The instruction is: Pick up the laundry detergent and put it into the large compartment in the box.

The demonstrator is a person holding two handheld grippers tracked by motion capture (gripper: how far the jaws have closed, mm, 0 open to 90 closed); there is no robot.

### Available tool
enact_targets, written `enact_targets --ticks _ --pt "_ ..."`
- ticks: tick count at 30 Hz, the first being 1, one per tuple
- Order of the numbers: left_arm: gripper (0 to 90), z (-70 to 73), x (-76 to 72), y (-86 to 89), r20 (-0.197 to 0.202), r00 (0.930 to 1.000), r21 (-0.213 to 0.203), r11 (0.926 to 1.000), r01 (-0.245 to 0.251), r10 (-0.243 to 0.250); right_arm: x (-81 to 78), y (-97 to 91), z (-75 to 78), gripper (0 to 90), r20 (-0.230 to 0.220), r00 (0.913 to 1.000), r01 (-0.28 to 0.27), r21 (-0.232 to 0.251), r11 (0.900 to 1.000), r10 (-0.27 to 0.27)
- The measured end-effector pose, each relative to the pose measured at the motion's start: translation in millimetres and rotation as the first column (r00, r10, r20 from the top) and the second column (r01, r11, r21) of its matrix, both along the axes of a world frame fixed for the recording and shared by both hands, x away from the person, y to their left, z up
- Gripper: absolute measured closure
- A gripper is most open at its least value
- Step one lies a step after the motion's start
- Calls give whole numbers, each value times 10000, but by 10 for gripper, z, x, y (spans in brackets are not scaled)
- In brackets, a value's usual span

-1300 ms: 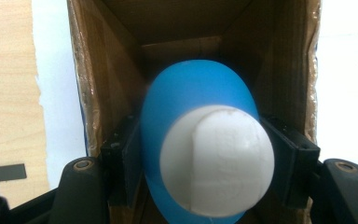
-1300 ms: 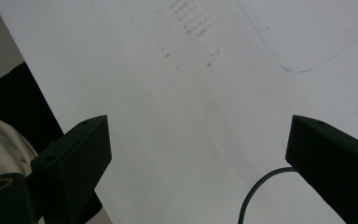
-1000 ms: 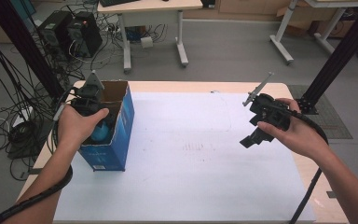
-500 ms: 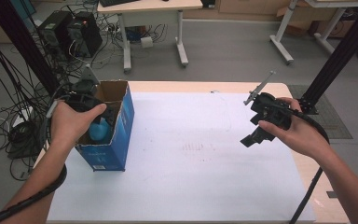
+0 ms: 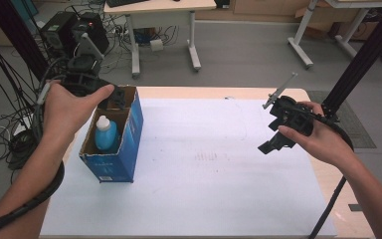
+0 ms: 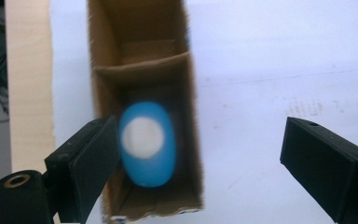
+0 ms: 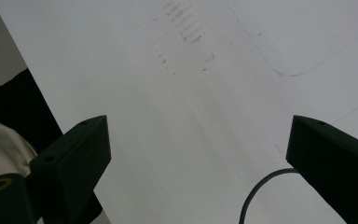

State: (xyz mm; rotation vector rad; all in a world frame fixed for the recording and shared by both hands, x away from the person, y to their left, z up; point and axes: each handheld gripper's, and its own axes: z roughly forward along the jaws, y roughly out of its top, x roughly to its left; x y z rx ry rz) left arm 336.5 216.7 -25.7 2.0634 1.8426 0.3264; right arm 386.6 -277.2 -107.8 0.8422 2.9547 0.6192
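An open blue cardboard box (image 5: 129, 144) stands at the table's left, with a blue bottle with a white cap (image 5: 104, 134) upright inside it. My left gripper (image 5: 115, 99) hangs above the box's far end. Its jaws have just been opening and stand open with nothing between them. In the left gripper view the left gripper (image 6: 200, 140) looks straight down on the bottle (image 6: 147, 140) in the box (image 6: 105, 56), well below the pads. My right gripper (image 5: 273, 144) is held above the table's right side. Its own view shows the right gripper (image 7: 196, 135) open over the white sheet (image 7: 177, 93).
A white sheet (image 5: 204, 174) covers most of the wooden table (image 5: 189, 92). A cardboard divider (image 6: 140, 65) splits the box. Behind the table are a desk (image 5: 164, 7), computer towers (image 5: 59, 30) and loose cables. A black frame post (image 5: 363, 59) rises at the right.
My left hand has lifted up and away from the box, jaws spreading, leaving the bottle standing uncovered inside. The right hand has stayed where it was.
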Motion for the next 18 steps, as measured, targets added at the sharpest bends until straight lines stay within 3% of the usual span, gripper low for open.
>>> enact_targets --ticks 8,18 --pt "111 48 92 -336 31 9971 100 9970 763 -763 23 -40 8 41 -25 9999 134 95 9999 -134" --pt "109 1 200 -560 -122 9909 72 9910 1339 -1338 51 -101 23 38 -55 9999 121 271 9996 -119"
